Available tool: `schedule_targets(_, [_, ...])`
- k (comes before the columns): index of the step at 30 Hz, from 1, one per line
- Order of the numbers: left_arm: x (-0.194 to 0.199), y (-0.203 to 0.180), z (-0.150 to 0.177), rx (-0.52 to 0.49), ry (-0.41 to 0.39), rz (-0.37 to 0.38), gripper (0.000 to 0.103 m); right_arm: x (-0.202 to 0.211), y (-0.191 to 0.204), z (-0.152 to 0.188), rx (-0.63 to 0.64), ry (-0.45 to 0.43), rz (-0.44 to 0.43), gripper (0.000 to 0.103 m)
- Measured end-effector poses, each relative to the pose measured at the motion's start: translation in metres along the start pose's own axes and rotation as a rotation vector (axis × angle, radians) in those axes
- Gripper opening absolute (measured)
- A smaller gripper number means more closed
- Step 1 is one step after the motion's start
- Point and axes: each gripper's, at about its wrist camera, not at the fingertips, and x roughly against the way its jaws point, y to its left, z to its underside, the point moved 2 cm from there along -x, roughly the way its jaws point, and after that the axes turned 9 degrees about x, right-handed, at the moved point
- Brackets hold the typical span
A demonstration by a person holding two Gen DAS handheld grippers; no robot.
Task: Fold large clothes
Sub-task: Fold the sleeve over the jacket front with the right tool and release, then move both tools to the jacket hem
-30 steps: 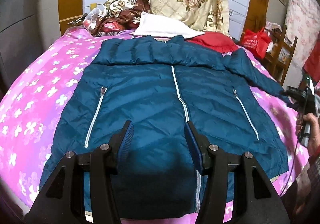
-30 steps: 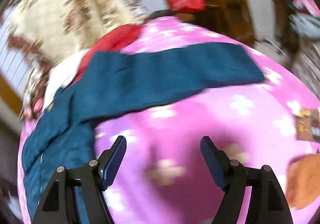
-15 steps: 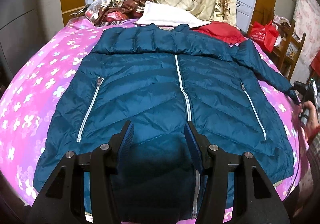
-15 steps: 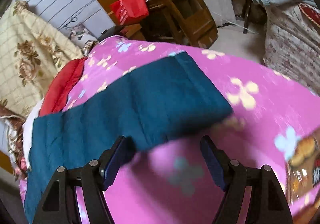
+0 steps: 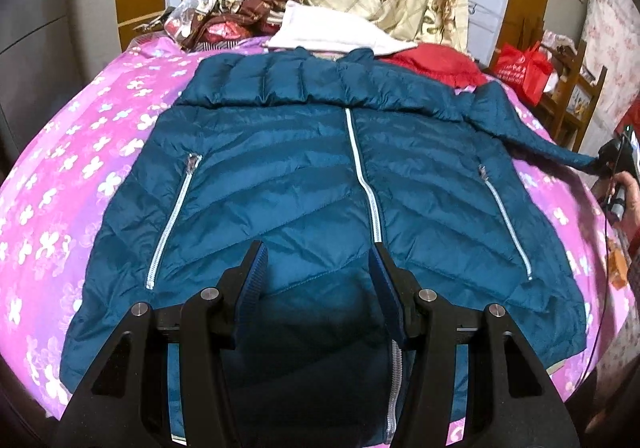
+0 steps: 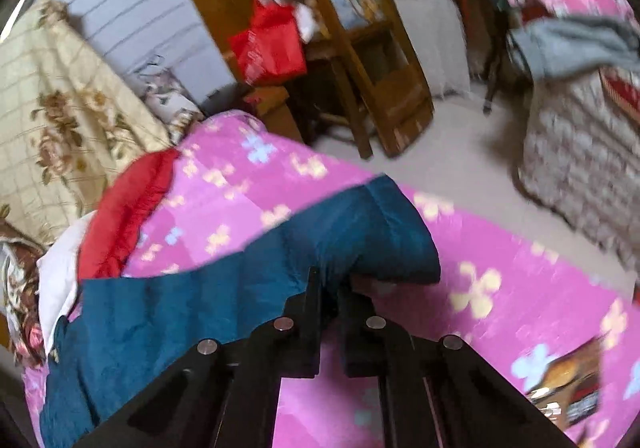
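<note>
Teal quilted jacket (image 5: pixel 320 175) laid front-up and zipped on the bed (image 5: pixel 80 151), collar toward the piled bedding at the headboard end, hem toward the viewer; this flat spread gives clean fold lines along the body. The sleeve (image 6: pixel 288 260) on the person's right side runs outward from the shoulder across the pink flowered cover to the bed's edge; no sleeve shows on the other side.

Left tool (image 5: pixel 318 272): jaws partly open, poised over the lower front of the jacket with the central zip (image 5: pixel 362 175) just at the right-hand pad; whether the pads touch the cloth cannot be told, and nothing is gripped; its place near the hem suggests it stands ready to steady the body while the other side is worked.

Right tool (image 6: pixel 330 288): jaws have just been closing and now stand pinched together on the sleeve near its cuff; in its own view the cloth bunches up around the fingertips, with the cuff end bulging just past them; in the left view the tool (image 5: pixel 612 159) appears at the far right, the sleeve drawn taut to it. Probable purpose: a grip at the cuff lets the whole sleeve be carried inward over the front as the first fold; fold itself not yet made.
</note>
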Motion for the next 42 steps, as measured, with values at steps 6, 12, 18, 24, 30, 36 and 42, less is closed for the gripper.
schedule_targets(6, [0.023, 0.019, -0.004, 0.035, -0.053, -0.003, 0.052, 0.084, 0.087, -0.032, 0.240, -0.149, -0.030, 0.005])
schedule_targets(12, [0.043, 0.055, -0.012, 0.089, -0.128, -0.045, 0.052, 0.164, 0.224, -0.021, 0.464, -0.249, -0.196, 0.005])
schedule_targets(18, [0.046, 0.105, -0.017, 0.189, -0.170, -0.090, 0.052, 0.215, 0.369, 0.039, 0.680, -0.260, -0.368, 0.005])
schedule_targets(24, [0.046, 0.146, -0.020, 0.282, -0.204, -0.121, 0.052, 0.222, 0.488, 0.132, 0.855, -0.188, -0.511, 0.005])
schedule_targets(30, [0.044, 0.176, -0.016, 0.314, -0.249, -0.186, 0.052, 0.196, 0.587, 0.242, 1.042, -0.086, -0.552, 0.005])
schedule_targets(36, [0.032, 0.196, -0.014, 0.339, -0.224, -0.183, 0.052, 0.136, 0.630, 0.314, 1.127, 0.016, -0.479, 0.005])
schedule_targets(42, [0.022, 0.208, -0.014, 0.362, -0.202, -0.191, 0.052, 0.100, 0.633, 0.341, 1.141, 0.067, -0.438, 0.005])
